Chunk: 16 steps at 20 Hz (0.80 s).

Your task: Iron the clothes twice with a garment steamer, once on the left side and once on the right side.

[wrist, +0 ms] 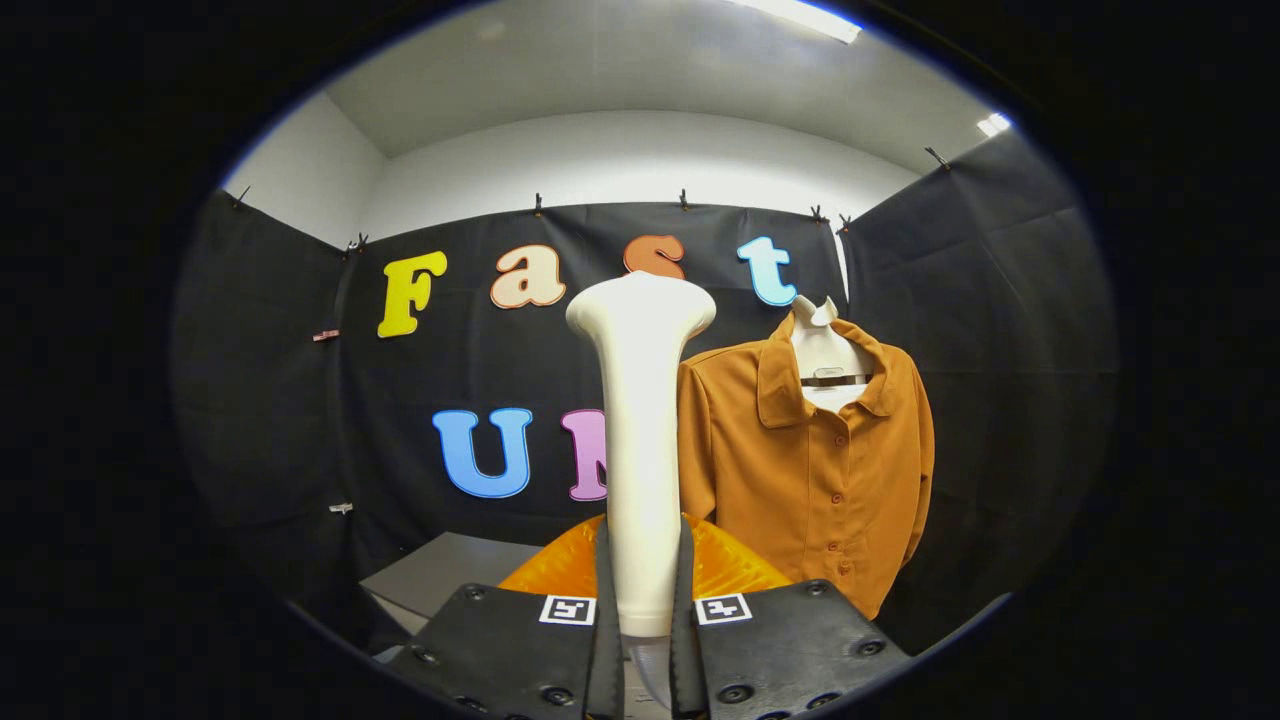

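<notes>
Gripper view. The gripper [643, 610] holds a steamer [640, 440] upright, its two black jaws closed on the lower part of the handle, one pressing each side. The steamer is cream-white, smooth and matt: a long, slightly tapering handle rising from between the jaws and flaring at the top into a broad, rounded head. Below the grip the handle ends in a grey, narrower tip. Each jaw carries a small square black-and-white marker [567, 610] on its flat, bolted plate.

Beyond the jaws and to their right hangs a shirt [815, 470], rust-orange, of smooth woven cloth with soft vertical folds, a turned-down collar and a row of matching buttons down the front. It sits on a white hanger form [822, 350] showing at the open neck. Just behind the jaws lies an orange, ribbed, glossy rounded object [735, 570]; to the left of it, a grey tabletop [440, 575].
</notes>
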### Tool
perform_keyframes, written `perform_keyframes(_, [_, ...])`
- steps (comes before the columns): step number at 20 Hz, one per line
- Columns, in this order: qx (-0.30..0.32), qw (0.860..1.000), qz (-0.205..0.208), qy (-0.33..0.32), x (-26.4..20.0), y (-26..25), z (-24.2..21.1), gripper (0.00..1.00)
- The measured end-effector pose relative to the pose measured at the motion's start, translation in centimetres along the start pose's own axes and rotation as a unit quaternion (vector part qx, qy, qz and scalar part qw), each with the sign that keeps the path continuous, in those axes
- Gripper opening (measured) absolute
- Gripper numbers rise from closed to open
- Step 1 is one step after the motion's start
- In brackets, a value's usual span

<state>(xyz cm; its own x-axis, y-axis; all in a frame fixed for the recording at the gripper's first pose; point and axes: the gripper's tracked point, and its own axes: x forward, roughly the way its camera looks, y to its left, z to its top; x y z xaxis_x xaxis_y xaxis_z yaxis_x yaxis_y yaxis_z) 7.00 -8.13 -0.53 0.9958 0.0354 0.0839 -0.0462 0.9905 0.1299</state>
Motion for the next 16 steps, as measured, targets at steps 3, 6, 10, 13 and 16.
perform_keyframes(3, [-0.001, 1.0, 0.001, 0.0, 0.07, 0.15, 0.08, 0.21])
perform_keyframes(6, [-0.002, 1.0, 0.002, 0.0, -0.12, 0.25, 0.18, 0.21])
perform_keyframes(10, [-0.004, 1.0, 0.002, 0.0, 0.0, 0.25, 0.39, 0.21])
perform_keyframes(13, [-0.007, 1.0, 0.002, -0.001, 0.04, 0.31, 0.51, 0.21])
perform_keyframes(16, [-0.01, 1.0, 0.004, -0.001, 0.02, 0.53, 0.67, 0.21])
